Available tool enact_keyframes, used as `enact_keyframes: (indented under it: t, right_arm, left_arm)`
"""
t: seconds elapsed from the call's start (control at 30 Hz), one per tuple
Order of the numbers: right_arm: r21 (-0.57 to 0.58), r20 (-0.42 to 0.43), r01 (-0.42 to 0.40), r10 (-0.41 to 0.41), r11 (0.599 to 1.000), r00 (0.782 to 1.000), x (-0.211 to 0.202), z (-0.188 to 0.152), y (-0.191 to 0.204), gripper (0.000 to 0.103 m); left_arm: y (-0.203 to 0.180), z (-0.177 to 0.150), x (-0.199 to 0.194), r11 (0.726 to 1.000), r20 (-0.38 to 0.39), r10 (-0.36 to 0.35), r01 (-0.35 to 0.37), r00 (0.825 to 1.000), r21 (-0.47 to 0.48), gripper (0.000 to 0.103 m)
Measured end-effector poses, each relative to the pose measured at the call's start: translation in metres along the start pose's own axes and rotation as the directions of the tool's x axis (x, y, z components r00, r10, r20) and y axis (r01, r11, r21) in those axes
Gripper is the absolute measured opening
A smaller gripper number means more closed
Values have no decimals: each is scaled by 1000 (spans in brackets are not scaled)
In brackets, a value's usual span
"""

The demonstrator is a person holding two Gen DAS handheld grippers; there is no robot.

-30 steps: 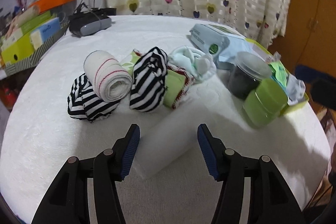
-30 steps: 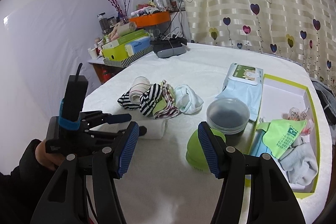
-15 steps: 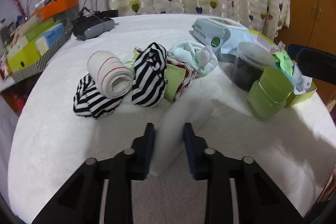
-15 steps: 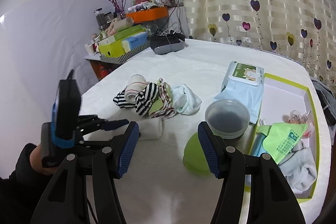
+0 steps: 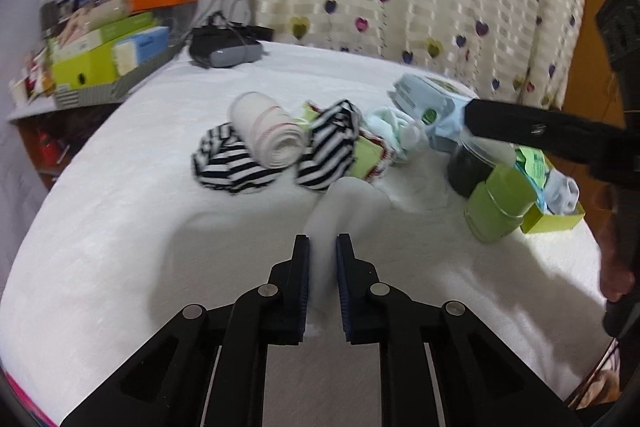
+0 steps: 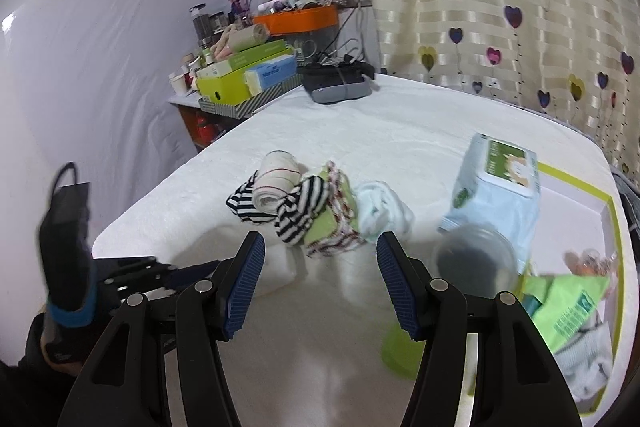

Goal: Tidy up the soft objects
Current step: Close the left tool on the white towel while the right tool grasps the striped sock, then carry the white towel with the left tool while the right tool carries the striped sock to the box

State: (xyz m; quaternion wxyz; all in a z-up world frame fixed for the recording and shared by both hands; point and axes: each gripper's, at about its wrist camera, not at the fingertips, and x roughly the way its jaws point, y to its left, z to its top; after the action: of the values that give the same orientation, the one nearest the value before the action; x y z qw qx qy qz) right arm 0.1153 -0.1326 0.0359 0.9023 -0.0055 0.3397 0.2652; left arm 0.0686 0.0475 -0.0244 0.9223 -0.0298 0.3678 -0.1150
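Note:
My left gripper is shut on a folded white cloth that lies on the white bed; the cloth also shows in the right wrist view. Behind it sits a pile: a rolled white bandage, two black-and-white striped socks, a green and red-trimmed cloth and a pale sock bundle. My right gripper is open and empty, hovering above the bed near the pile.
A green-rimmed box with cloths stands at the right. A wipes pack, a dark lidded jar and a green container stand beside it. A cluttered shelf and a grey device are at the back.
My left gripper has closed on the white cloth, squeezing it narrow. My right gripper has moved left and forward toward the pile and now shows in the left wrist view.

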Motion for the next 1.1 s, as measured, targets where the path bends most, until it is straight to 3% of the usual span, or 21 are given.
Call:
enact_keyframes:
  t: [0.27, 0.5, 0.53, 0.6, 0.7, 1.1]
  right_arm:
    - [-19, -74, -38, 37, 999, 997, 53, 10, 18, 59]
    - [-25, -125, -18, 14, 1000, 992, 90, 15, 23, 59]
    - [-26, -130, -12, 8, 1000, 992, 93, 15, 23, 56]
    - [-30, -143, 2, -6, 1000, 990, 100, 15, 23, 31]
    - [-45, -143, 25, -31, 999, 989, 101, 14, 24, 11]
    - [-71, -8, -12, 12, 997, 1000, 32, 12, 30, 8]
  left_arm:
    - [31, -5, -16, 994, 33, 53, -50, 998, -100, 12]
    - [52, -6, -22, 986, 56, 62, -53, 996, -158, 12]
    - [54, -6, -23, 985, 57, 60, -50, 997, -165, 12]
    - [55, -5, -22, 985, 59, 57, -46, 997, -169, 12]
    - [55, -5, -22, 985, 62, 52, -41, 997, -169, 12]
    - [42, 0, -44, 983, 115, 37, -16, 993, -183, 13]
